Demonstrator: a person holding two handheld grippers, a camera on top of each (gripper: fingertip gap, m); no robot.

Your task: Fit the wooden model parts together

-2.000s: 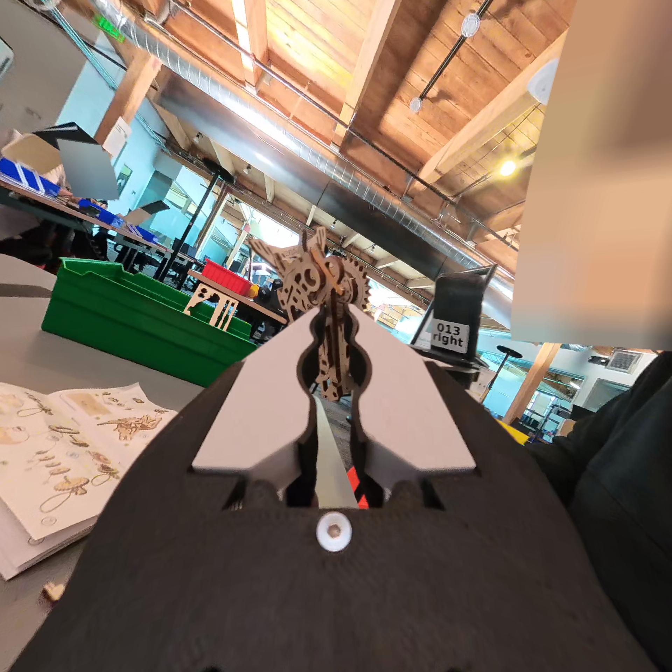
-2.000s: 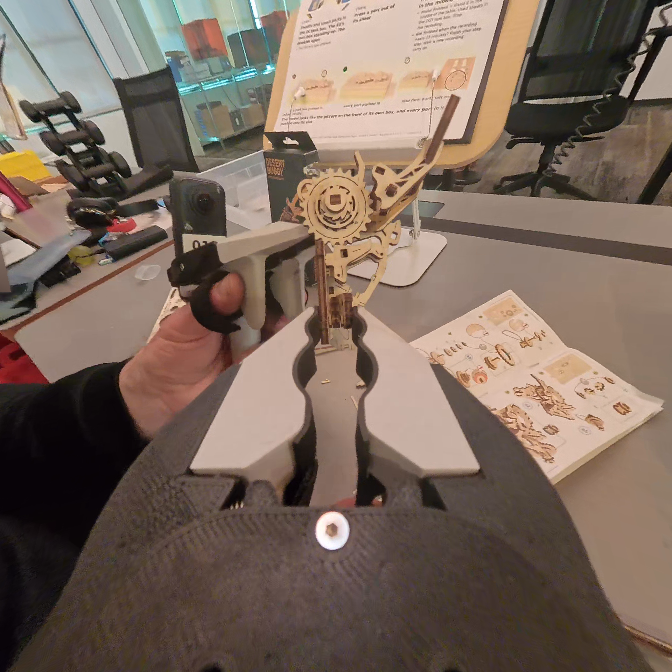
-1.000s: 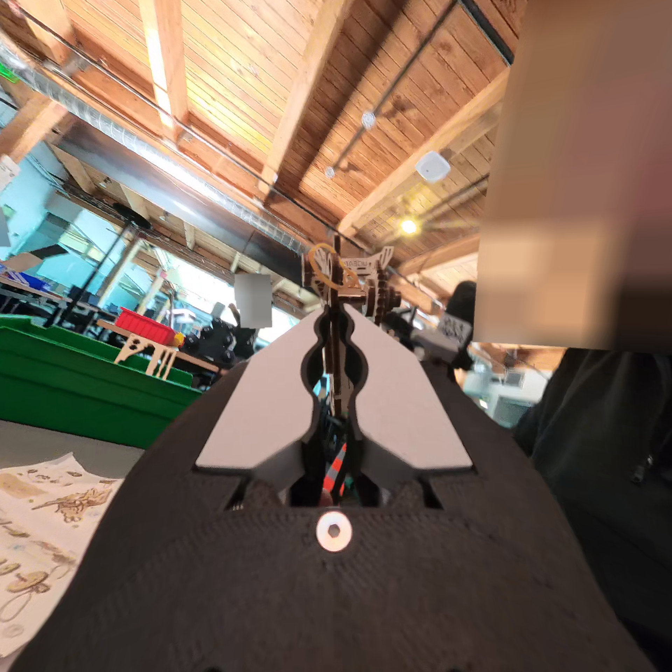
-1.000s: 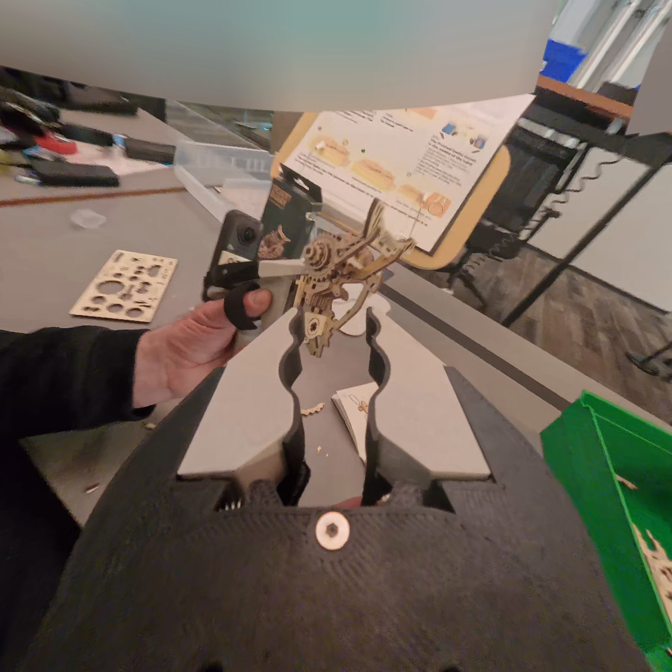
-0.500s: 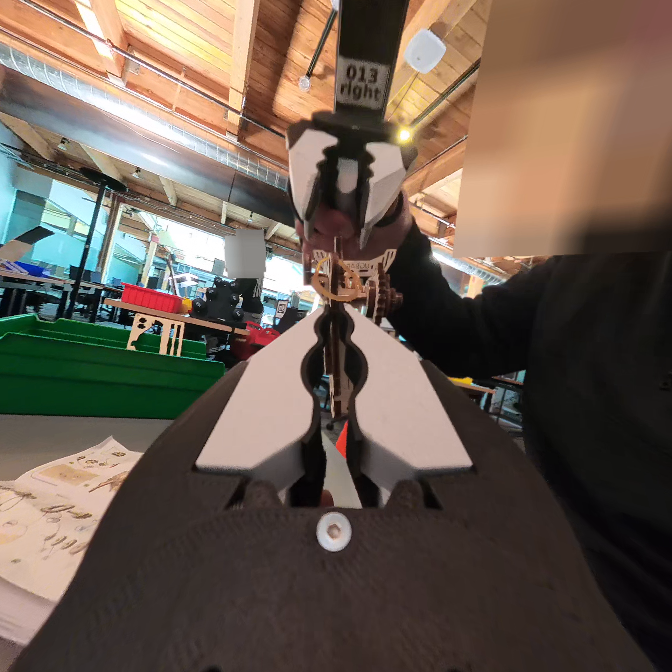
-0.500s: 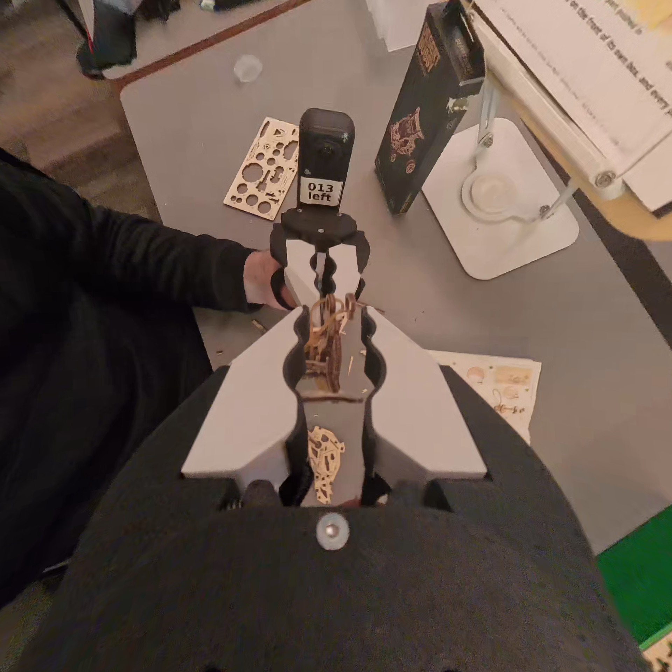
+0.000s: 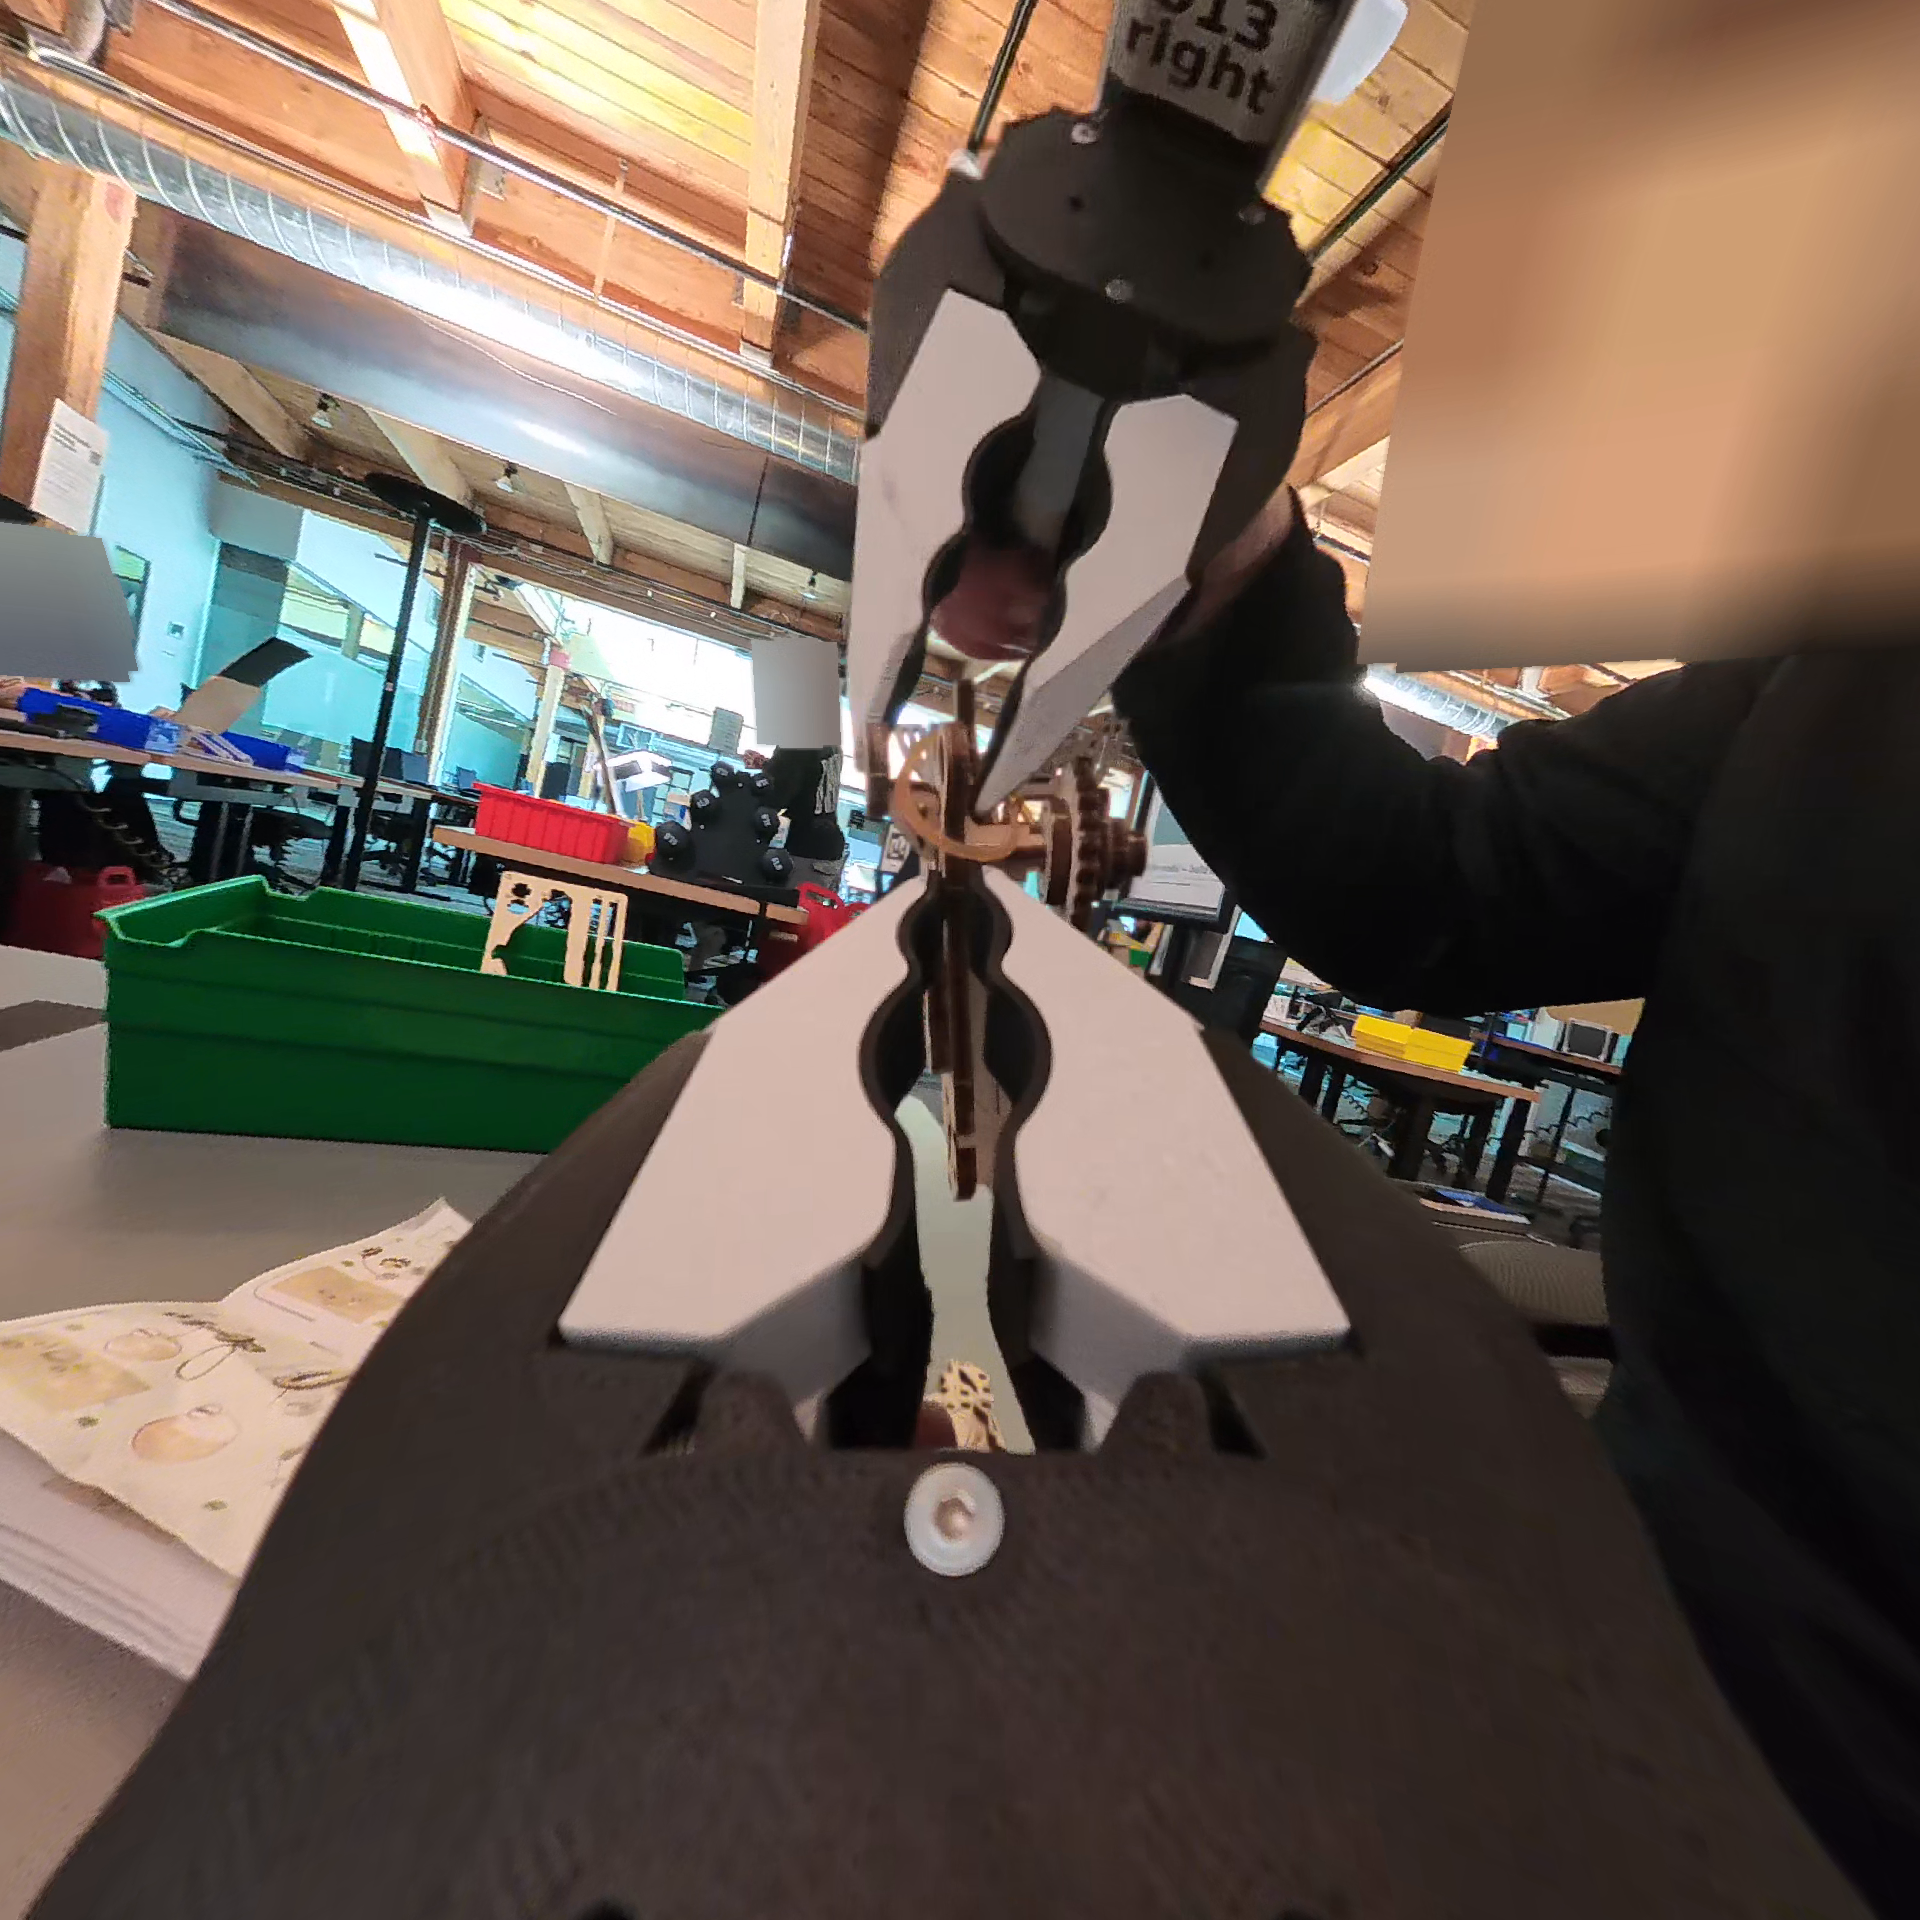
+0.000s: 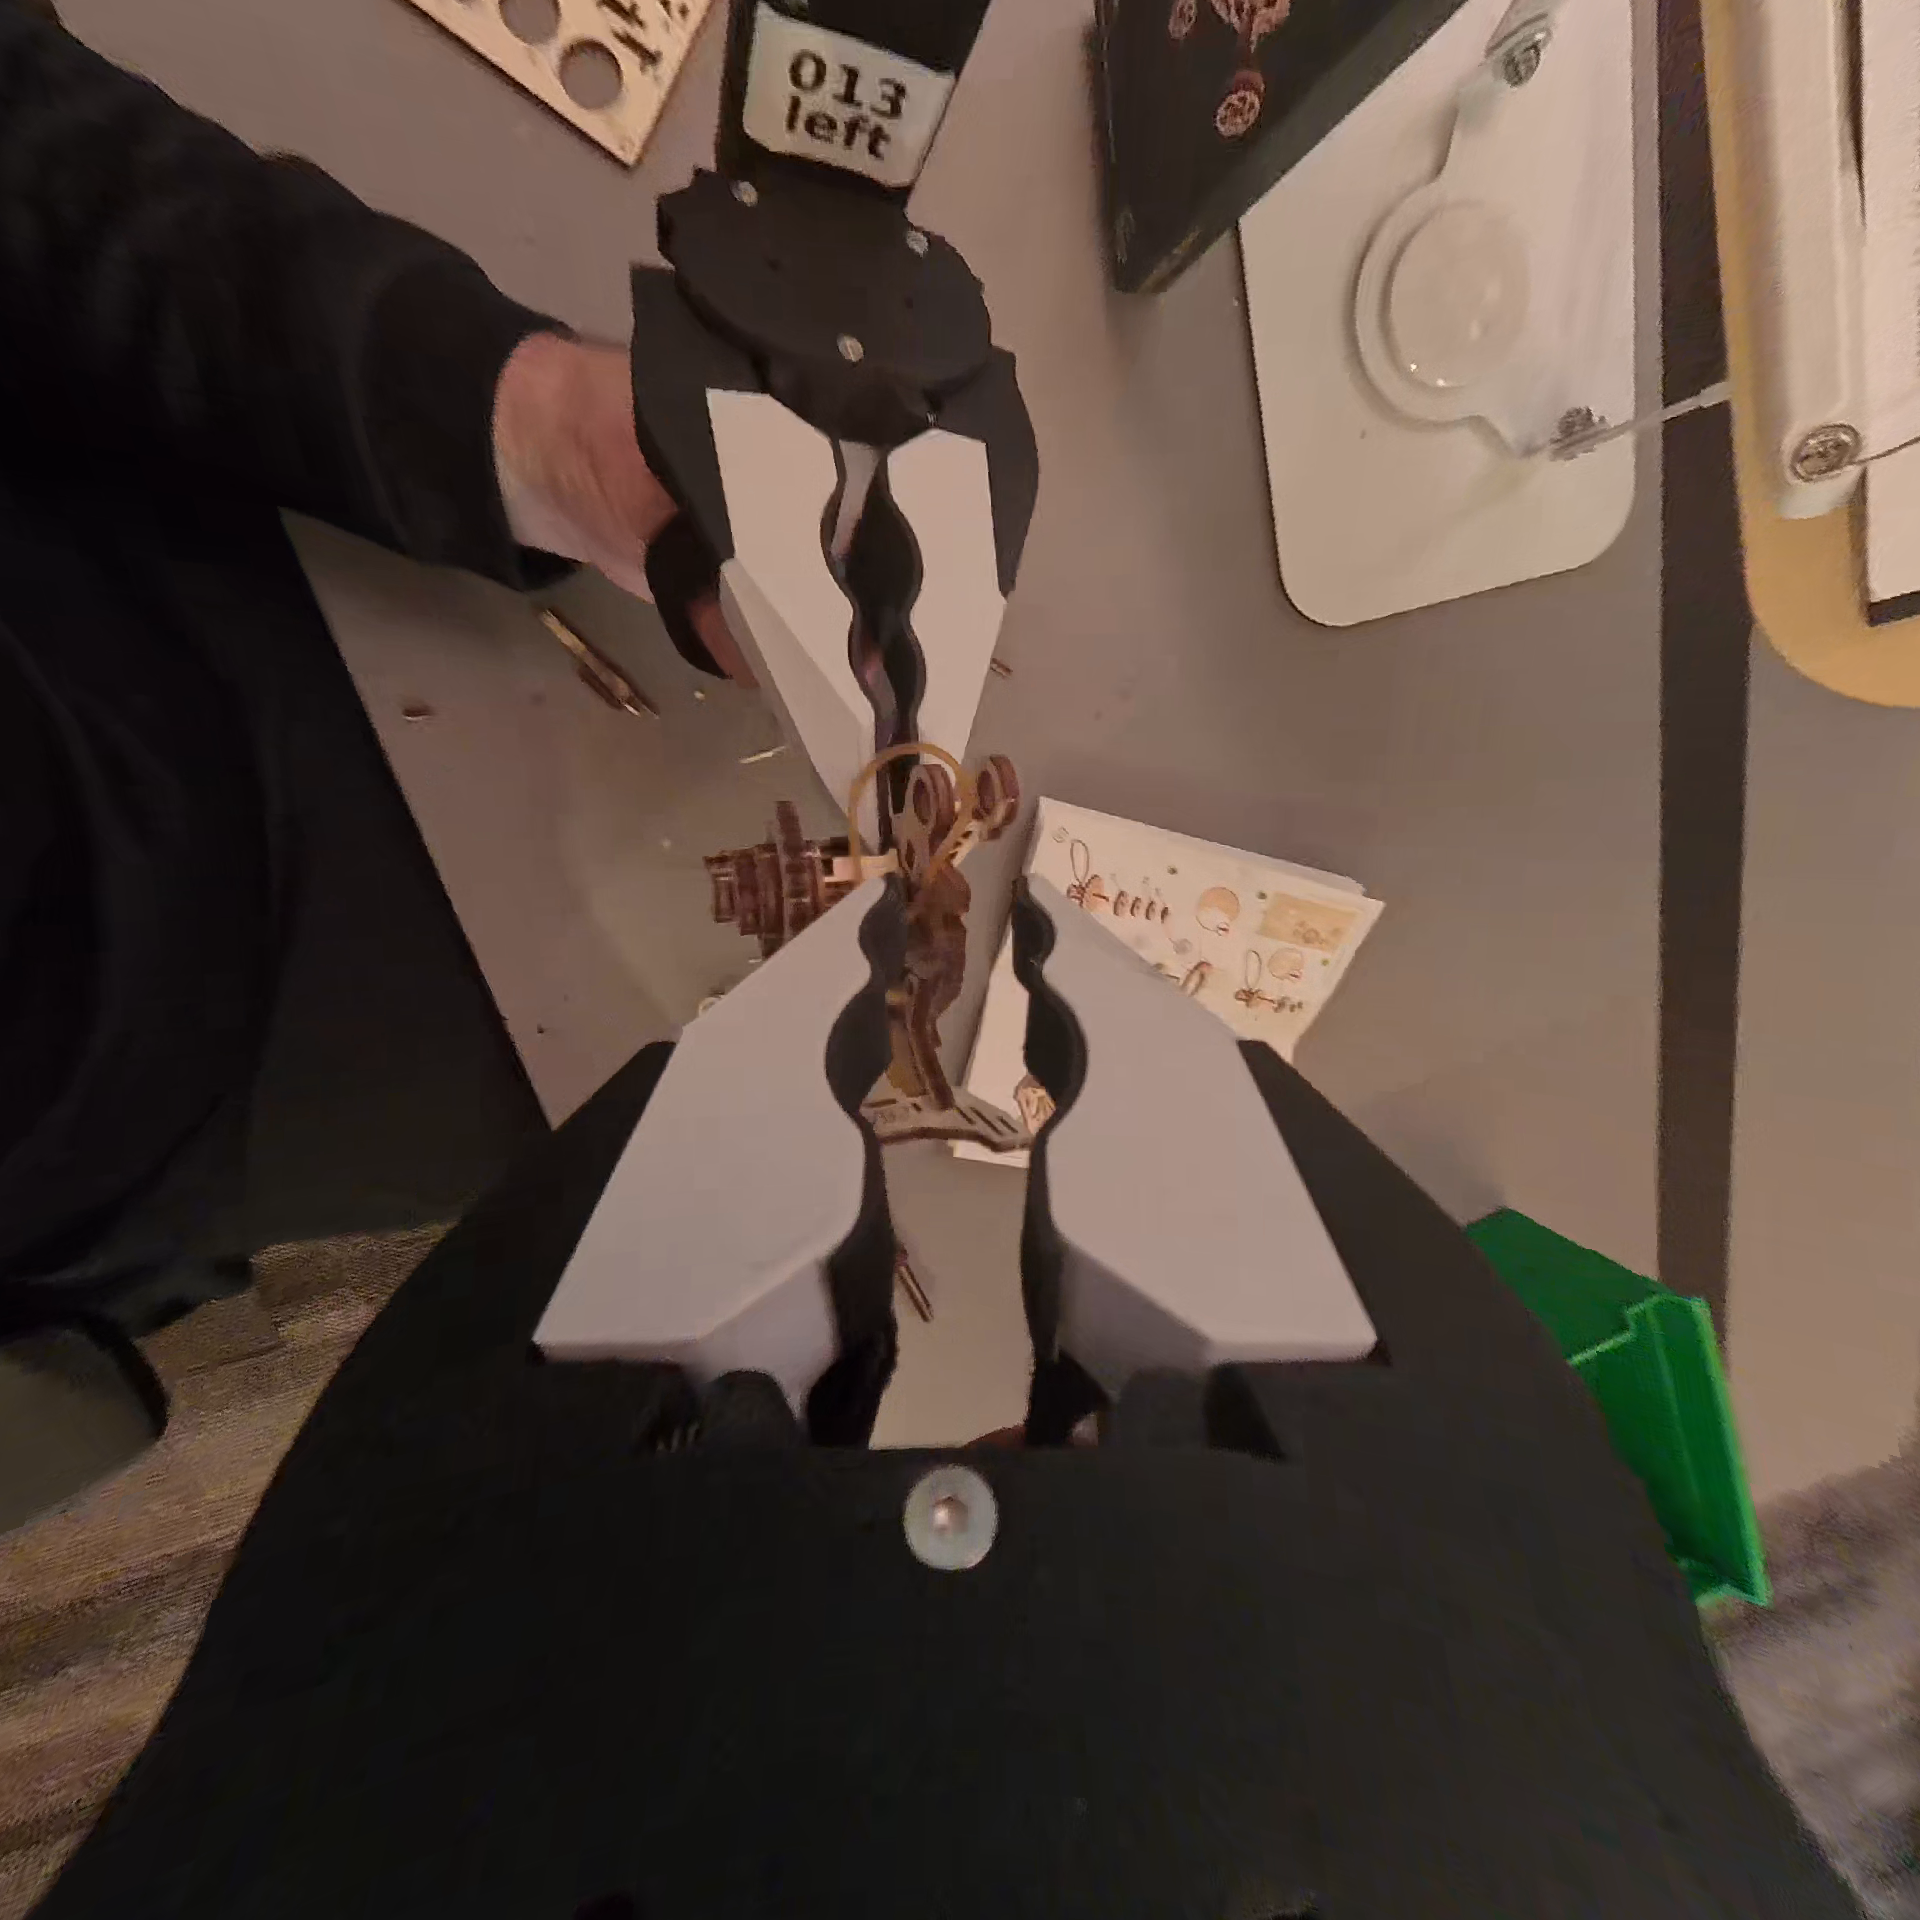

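Note:
The wooden model, a laser-cut assembly with gears and a tan rubber band, is pinched between the fingers of my left gripper, which is shut on its lower part. My right gripper comes down from above, its jaws open and straddling the model's top. In the right wrist view the model stands between the open fingers of my right gripper, close to the left finger. The left gripper faces it from the far side. A second wooden gear assembly lies on the table below.
A green bin with a wooden sheet in it stands at the left. An instruction booklet lies on the grey table. A black box, a white stand base and a punched-out wooden sheet lie farther off. Only a small space, under 4 cm, lies between the two pairs of fingers.
My right gripper let go of the model's base, opened, swung up over it and came down onto its top. My left gripper kept hold of the model throughout.

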